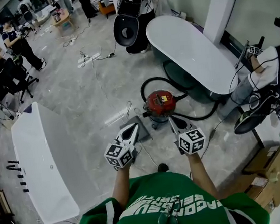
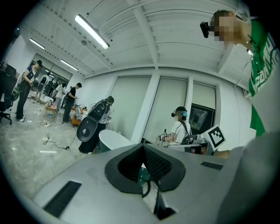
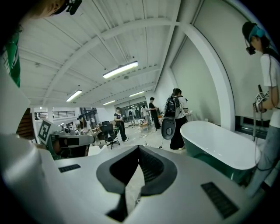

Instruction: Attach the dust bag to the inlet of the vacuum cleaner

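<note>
The red vacuum cleaner [image 1: 160, 104] stands on the grey floor just ahead of me, and its black hose [image 1: 177, 86] loops round behind it. A flat grey piece [image 1: 143, 129] lies on the floor to its left; I cannot tell whether it is the dust bag. My left gripper [image 1: 134, 126] hangs over that piece, shut, with nothing between its jaws. My right gripper [image 1: 171, 120] is held just short of the vacuum, also shut and empty. The left gripper [image 2: 142, 146] and the right gripper [image 3: 139, 148] each show pads meeting at the tip, pointing across the room.
A white bathtub with a green shell [image 1: 188, 52] stands behind the vacuum and another white tub [image 1: 45, 161] at my left. A seated person [image 1: 267, 73] is at the right, with cardboard boxes [image 1: 268, 169] nearby. Cables [image 1: 93, 59] lie on the floor farther off.
</note>
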The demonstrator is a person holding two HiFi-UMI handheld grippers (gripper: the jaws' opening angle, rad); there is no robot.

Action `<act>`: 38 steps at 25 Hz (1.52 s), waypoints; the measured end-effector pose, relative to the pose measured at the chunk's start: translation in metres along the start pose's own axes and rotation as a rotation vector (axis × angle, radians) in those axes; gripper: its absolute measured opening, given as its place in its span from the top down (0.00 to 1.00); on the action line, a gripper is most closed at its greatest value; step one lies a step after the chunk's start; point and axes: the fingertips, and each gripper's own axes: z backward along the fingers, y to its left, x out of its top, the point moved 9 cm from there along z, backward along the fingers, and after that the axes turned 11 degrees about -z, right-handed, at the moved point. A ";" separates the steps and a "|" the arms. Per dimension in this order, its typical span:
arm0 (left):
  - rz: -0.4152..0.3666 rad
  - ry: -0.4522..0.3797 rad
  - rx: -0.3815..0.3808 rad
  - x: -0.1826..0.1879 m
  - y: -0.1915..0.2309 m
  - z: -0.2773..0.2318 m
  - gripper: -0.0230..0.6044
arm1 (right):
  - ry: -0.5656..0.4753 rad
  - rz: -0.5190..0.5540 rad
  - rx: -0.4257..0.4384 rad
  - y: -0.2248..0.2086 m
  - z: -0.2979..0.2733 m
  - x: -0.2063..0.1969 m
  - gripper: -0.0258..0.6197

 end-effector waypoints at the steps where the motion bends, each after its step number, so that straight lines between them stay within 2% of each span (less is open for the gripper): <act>1: 0.003 -0.001 -0.009 -0.001 0.007 0.001 0.96 | -0.001 0.000 -0.010 0.004 -0.005 -0.001 0.95; 6: 0.014 -0.005 -0.048 -0.005 0.063 0.015 0.96 | -0.004 -0.003 -0.058 0.032 -0.046 -0.007 0.95; 17: -0.004 0.028 -0.181 0.010 0.246 0.081 0.96 | -0.014 -0.043 -0.143 0.159 -0.193 -0.021 0.95; 23: -0.012 0.044 -0.259 0.012 0.319 0.104 0.96 | -0.028 -0.052 -0.225 0.210 -0.239 -0.028 0.95; 30: 0.010 0.062 -0.317 -0.001 0.356 0.114 0.96 | 0.021 -0.051 -0.294 0.237 -0.254 -0.043 0.95; 38: 0.006 0.090 -0.311 -0.024 0.360 0.102 0.96 | 0.083 -0.048 -0.301 0.219 -0.262 -0.068 0.95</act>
